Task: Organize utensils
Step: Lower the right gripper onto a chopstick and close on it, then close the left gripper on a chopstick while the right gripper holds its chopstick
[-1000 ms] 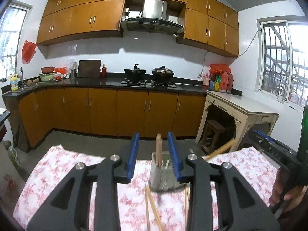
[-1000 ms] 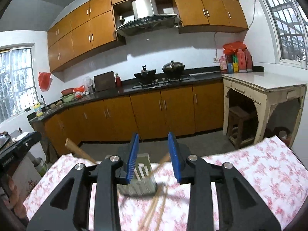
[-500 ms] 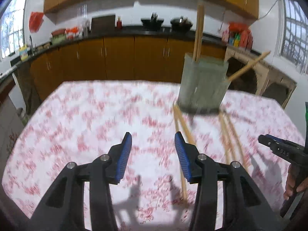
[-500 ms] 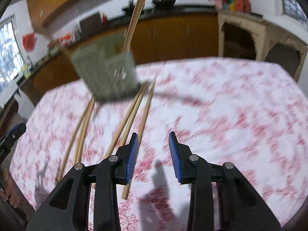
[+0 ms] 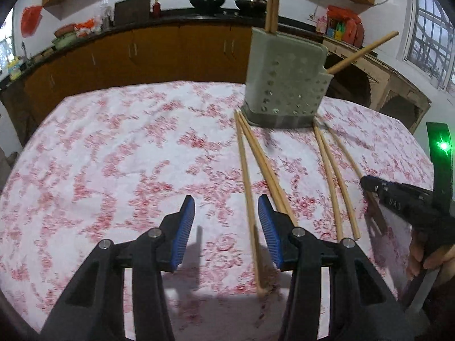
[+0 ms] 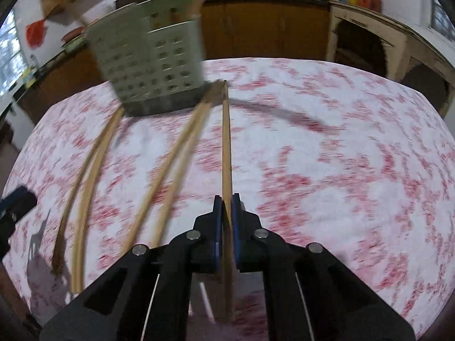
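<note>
Organizing loose wooden chopsticks, we work over the floral-cloth tabletop (image 5: 113, 147), where the grey perforated plastic utensil holder (image 5: 284, 76) already keeps a few sticks. Our right claw (image 6: 227, 207) pinches one long wooden chopstick (image 6: 226, 142); next we must lift and tip it into the holder. Our left claw (image 5: 226, 216) gapes wide, empty.

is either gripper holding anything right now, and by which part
The right gripper is shut on one chopstick, near its close end. The left gripper is open, holding nothing.
</note>
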{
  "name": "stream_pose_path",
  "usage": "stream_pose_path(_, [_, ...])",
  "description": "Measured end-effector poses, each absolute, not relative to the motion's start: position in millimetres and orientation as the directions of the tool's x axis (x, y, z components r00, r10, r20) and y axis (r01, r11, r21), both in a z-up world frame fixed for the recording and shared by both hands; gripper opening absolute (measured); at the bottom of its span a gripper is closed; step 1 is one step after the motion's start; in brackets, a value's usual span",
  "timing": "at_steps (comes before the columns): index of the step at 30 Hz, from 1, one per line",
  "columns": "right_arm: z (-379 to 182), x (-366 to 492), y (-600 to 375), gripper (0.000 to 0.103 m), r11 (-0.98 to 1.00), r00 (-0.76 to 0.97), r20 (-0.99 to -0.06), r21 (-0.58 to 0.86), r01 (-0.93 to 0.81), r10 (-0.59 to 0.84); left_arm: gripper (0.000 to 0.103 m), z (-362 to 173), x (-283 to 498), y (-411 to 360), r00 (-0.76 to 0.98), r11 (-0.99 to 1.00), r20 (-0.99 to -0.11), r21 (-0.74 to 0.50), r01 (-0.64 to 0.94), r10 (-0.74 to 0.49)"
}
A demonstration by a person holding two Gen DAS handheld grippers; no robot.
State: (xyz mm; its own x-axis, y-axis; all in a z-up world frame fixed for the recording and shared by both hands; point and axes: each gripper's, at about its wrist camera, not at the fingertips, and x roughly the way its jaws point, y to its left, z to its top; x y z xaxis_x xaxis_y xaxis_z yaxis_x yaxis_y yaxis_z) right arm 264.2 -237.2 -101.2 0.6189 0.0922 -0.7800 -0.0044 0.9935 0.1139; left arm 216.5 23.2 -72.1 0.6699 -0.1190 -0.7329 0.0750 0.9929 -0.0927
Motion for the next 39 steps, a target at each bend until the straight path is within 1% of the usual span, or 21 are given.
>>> stream_pose_path(2, [-102, 270, -266, 0.007, 0.985, 0.620, -0.784, 0.131, 0.112, 0.034, 0.046, -76, 222, 19, 0.654, 0.991, -0.745, -0.102, 0.085, -0.133])
stream_pose_path(4, [-103, 273, -289, 0.008, 0.970, 0.613, -0.790, 0.141, 0.199, -0.011, 0.046, -81, 227, 13, 0.640, 0.992, -0.758, -0.089, 0.092, -0.127])
stream_pose_path(5, [-103, 273, -294, 0.008, 0.966, 0.611, -0.791, 0.143, 0.214, -0.018, 0.046, -83, 229, 11, 0.635, 0.992, -0.763, -0.083, 0.095, -0.124])
stream_pose_path(7, [-103, 272, -303, 0.008, 0.967, 0.610, -0.793, 0.146, 0.209, -0.012, 0.040, -88, 234, 5, 0.627, 0.993, -0.771, -0.059, 0.098, -0.108])
stream_pose_path(8, [-103, 270, -303, 0.007, 0.970, 0.611, -0.792, 0.141, 0.197, -0.009, 0.033, -91, 237, 2, 0.622, 0.994, -0.777, -0.045, 0.101, -0.098])
stream_pose_path(9, [-104, 270, -302, 0.008, 0.973, 0.612, -0.791, 0.135, 0.189, -0.010, 0.029, -94, 240, 0, 0.615, 0.994, -0.783, -0.038, 0.103, -0.093])
stream_pose_path(16, [-103, 271, -283, 0.008, 0.986, 0.622, -0.782, 0.119, 0.115, 0.022, 0.022, -103, 246, -12, 0.613, 0.993, -0.789, 0.029, 0.118, -0.050])
stream_pose_path(19, [-103, 273, -275, 0.008, 0.991, 0.627, -0.778, 0.109, 0.083, 0.033, 0.014, -102, 247, -12, 0.618, 0.993, -0.785, 0.041, 0.114, -0.038])
stream_pose_path(21, [-103, 274, -271, 0.008, 0.993, 0.629, -0.777, 0.099, 0.068, 0.034, 0.009, -102, 251, -5, 0.621, 0.995, -0.784, 0.051, 0.081, -0.010])
stream_pose_path(27, [-103, 277, -278, 0.008, 0.991, 0.633, -0.774, 0.104, 0.087, 0.025, 0.008, -102, 273, 40, 0.611, 0.999, -0.790, 0.033, -0.039, 0.050])
stream_pose_path(28, [-103, 277, -279, 0.008, 0.990, 0.634, -0.773, 0.104, 0.091, 0.023, 0.008, -102, 276, 45, 0.610, 0.999, -0.791, 0.029, -0.038, 0.046])
stream_pose_path(30, [-103, 277, -279, 0.008, 0.991, 0.639, -0.769, 0.101, 0.088, 0.022, 0.009, -102, 280, 52, 0.606, 1.000, -0.795, 0.000, 0.021, -0.013])
stream_pose_path(31, [-104, 277, -279, 0.008, 0.992, 0.641, -0.768, 0.096, 0.085, 0.019, 0.012, -101, 280, 53, 0.605, 0.999, -0.796, -0.004, 0.043, -0.029])
stream_pose_path(33, [-103, 274, -278, 0.008, 0.994, 0.648, -0.762, 0.078, 0.080, 0.007, 0.027, -102, 277, 54, 0.606, 0.995, -0.792, -0.014, 0.101, -0.072])
stream_pose_path(35, [-104, 273, -276, 0.008, 0.995, 0.655, -0.756, 0.060, 0.077, -0.005, 0.033, -103, 272, 52, 0.616, 0.993, -0.785, 0.008, 0.119, -0.068])
stream_pose_path(39, [-104, 274, -275, 0.008, 0.995, 0.655, -0.756, 0.064, 0.077, -0.002, 0.035, -103, 268, 54, 0.620, 0.995, -0.783, 0.008, 0.099, -0.055])
